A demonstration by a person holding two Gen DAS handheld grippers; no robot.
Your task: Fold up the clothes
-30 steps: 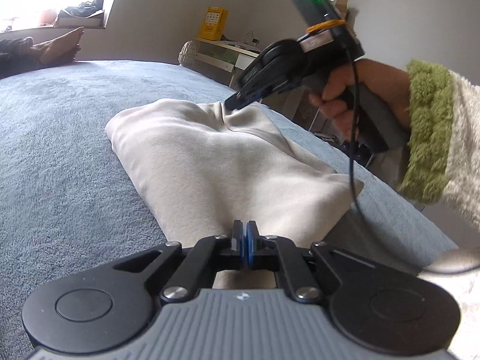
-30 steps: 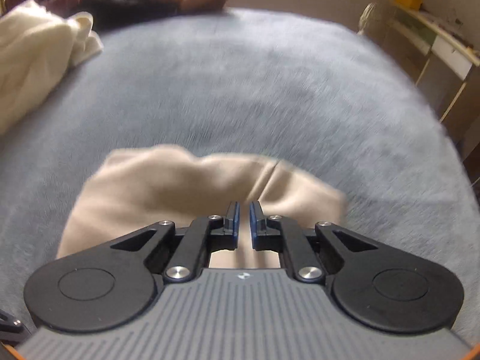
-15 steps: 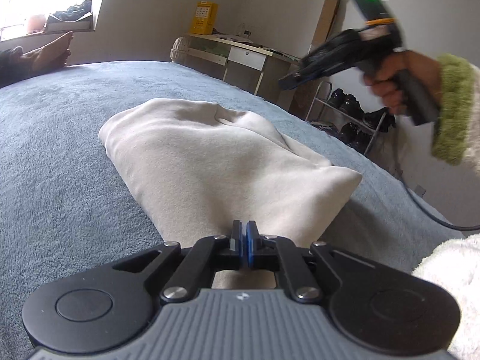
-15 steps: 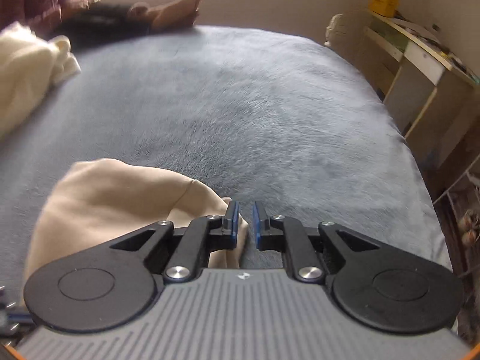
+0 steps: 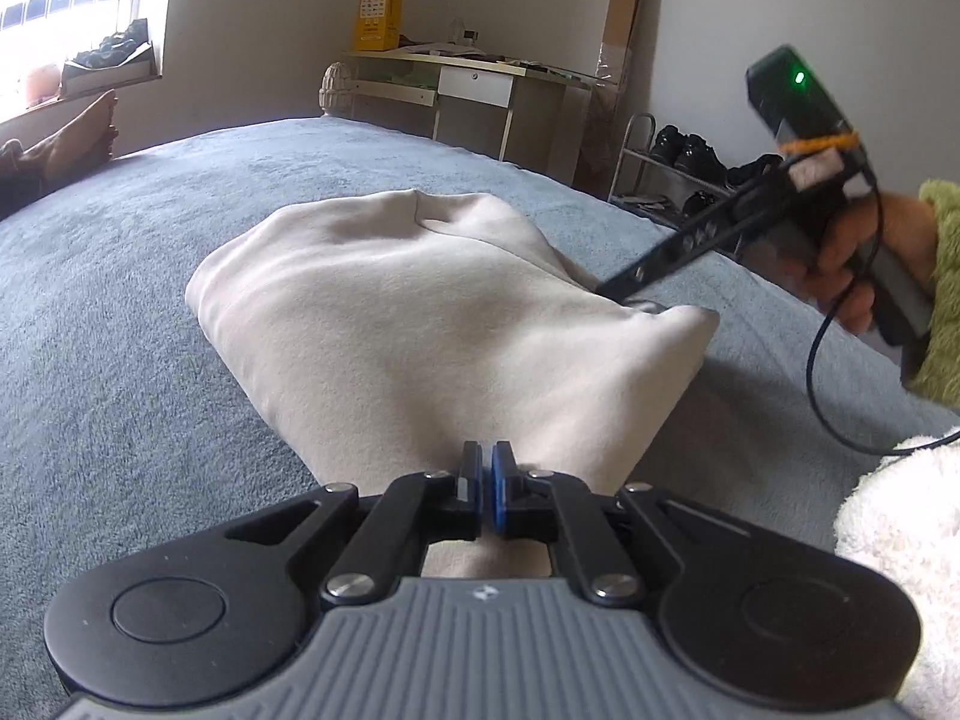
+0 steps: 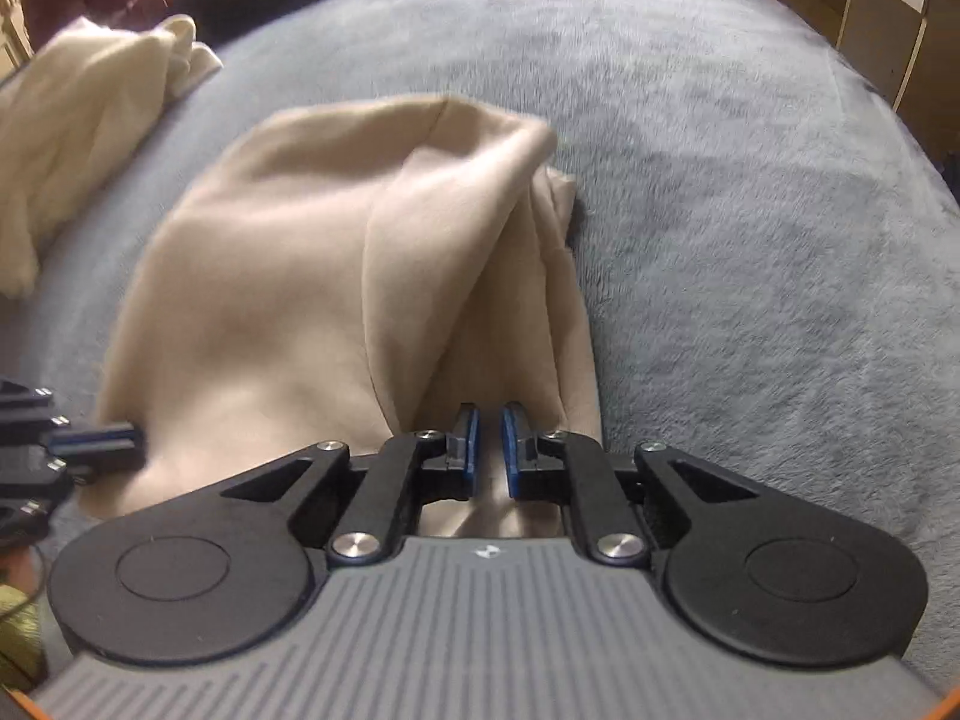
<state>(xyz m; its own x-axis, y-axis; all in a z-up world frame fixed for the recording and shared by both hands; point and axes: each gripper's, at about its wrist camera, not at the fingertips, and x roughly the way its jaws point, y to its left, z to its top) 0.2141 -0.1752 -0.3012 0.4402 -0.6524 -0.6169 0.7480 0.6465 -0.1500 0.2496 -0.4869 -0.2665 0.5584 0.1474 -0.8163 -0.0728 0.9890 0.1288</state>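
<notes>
Left gripper (image 5: 486, 468): jaws clenched together at the near edge of the beige garment (image 5: 432, 312); whether cloth is pinched cannot be told. Right gripper (image 6: 487, 441): jaws nearly closed, a narrow gap above a fold, tips on the garment's right corner. Garment lies folded mid-bed (image 5: 108, 324); cream clothes (image 6: 78, 114) towards the bed's far-left edge.

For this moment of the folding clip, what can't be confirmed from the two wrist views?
- Left gripper: whether it pinches the beige garment; its own body covers the near hem in the left wrist view.
- Right gripper: contact with the cloth; its tips are hidden behind a fold in the left wrist view.
- Cream cloth: cut off by the right wrist view's left edge.
</notes>
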